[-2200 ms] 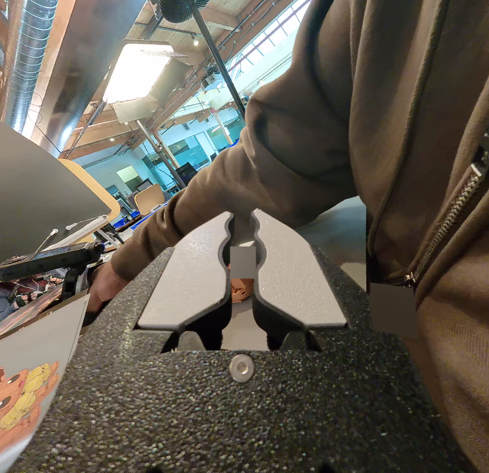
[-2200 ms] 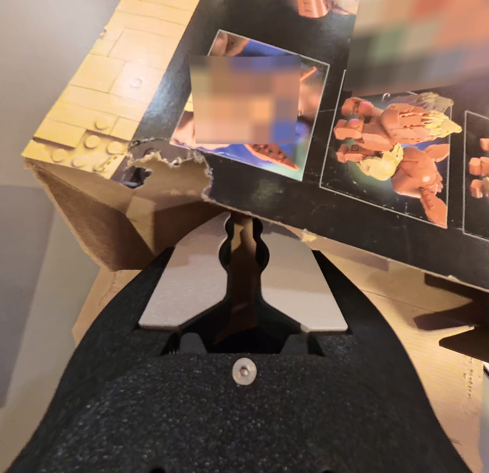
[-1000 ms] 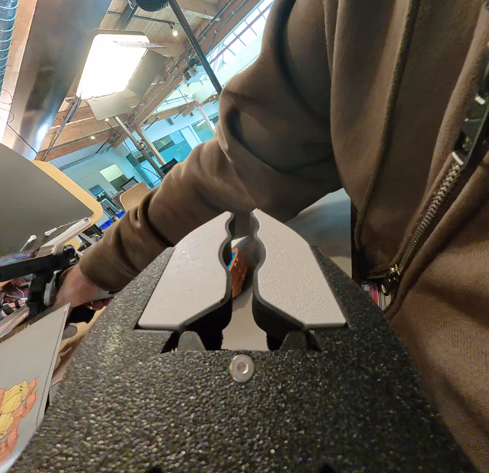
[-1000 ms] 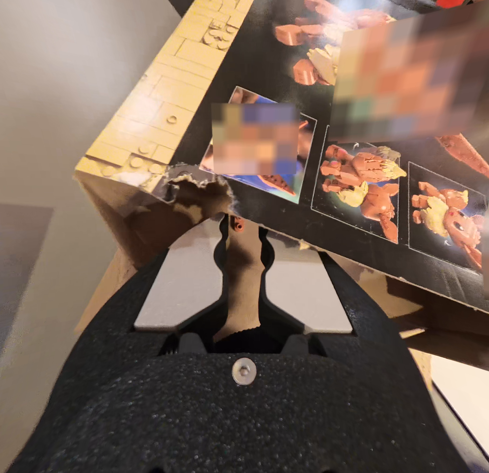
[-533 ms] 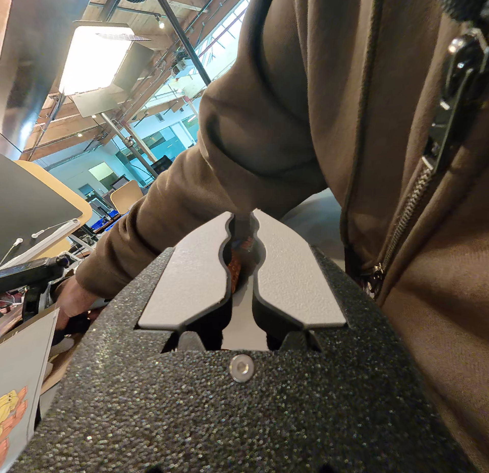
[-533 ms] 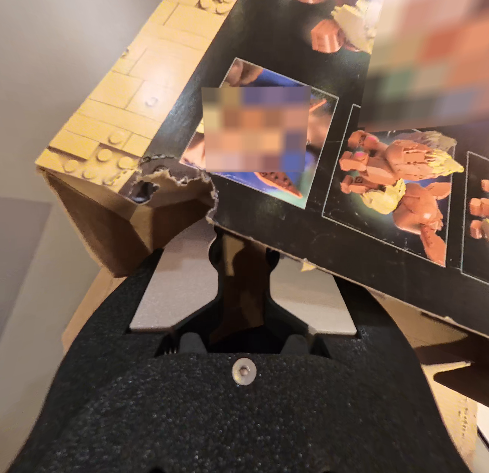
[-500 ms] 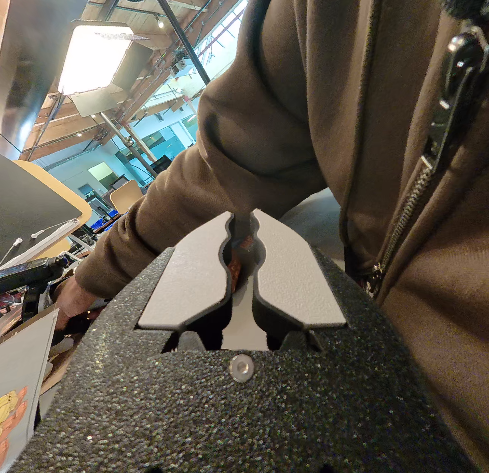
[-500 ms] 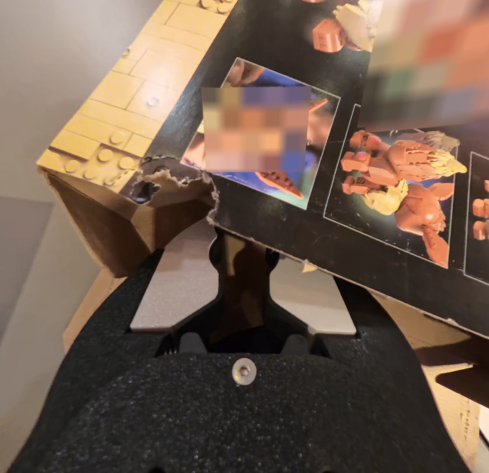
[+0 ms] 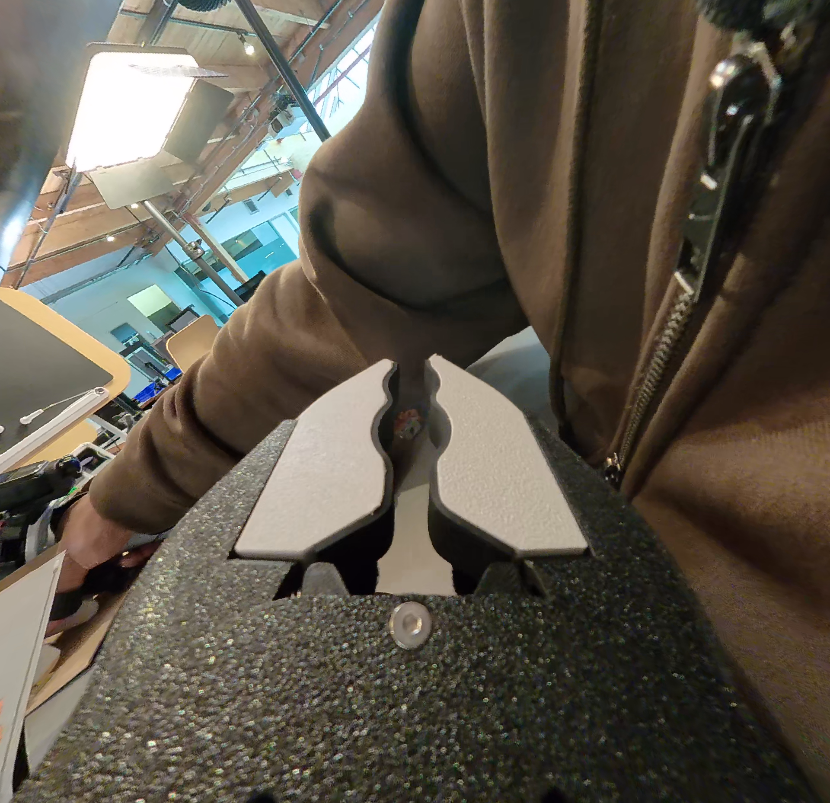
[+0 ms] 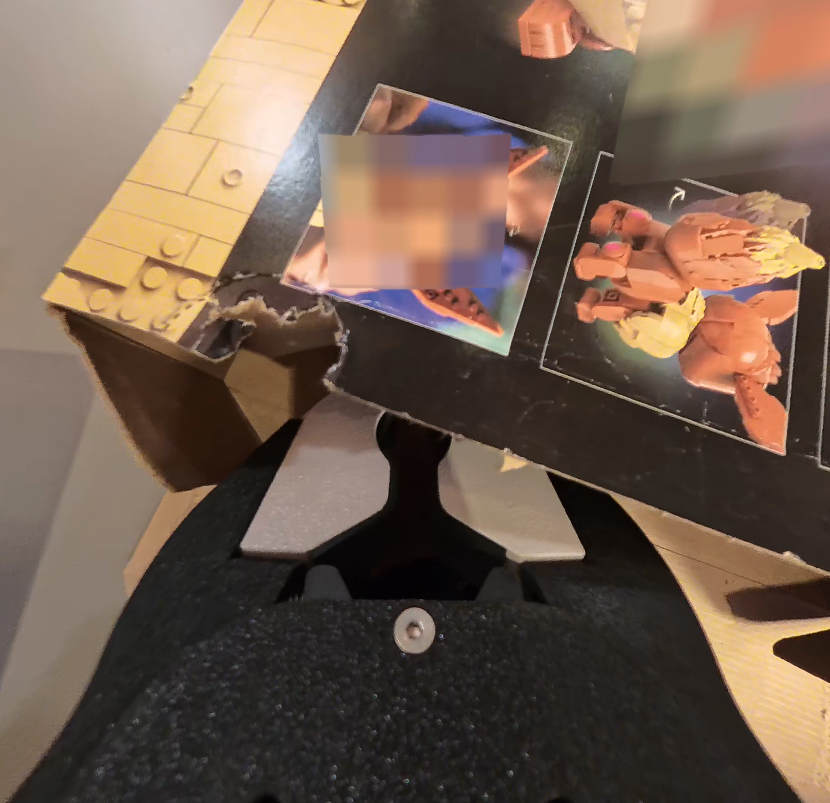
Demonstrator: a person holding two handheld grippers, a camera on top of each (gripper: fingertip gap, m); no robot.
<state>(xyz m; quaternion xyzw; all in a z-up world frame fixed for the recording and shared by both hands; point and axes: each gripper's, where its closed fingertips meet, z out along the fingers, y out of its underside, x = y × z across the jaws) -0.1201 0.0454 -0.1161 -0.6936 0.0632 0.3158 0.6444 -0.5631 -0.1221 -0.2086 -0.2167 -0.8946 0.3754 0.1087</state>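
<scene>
The left gripper (image 9: 412, 379) clenches a small orange piece (image 9: 406, 423) at 12 o'clock. The right gripper (image 10: 411, 415) reaches, parted, under the torn toy box (image 10: 449, 377) – its tips hidden, so it may snag the ragged cardboard.

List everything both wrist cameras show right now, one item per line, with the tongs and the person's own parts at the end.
cardboard box: one, black and yellow printed outside, brown inside, corner torn; fills the right wrist view, its edge over the right fingertips.
small piece: one, orange-brown, between the left tongs' fingers; too hidden to identify.
light panel: one, bright white, overhead at upper left of the left wrist view.
table: one, dark top with tan rim, left edge of that view.
chair: one, tan, in the background.
hoodie: one, brown, zipped, close to the left camera.
hand: one, lower left, gripping a dark handle.
left tongs: nearly shut around the small piece.
right tongs: open, tips hidden inside the box.
</scene>
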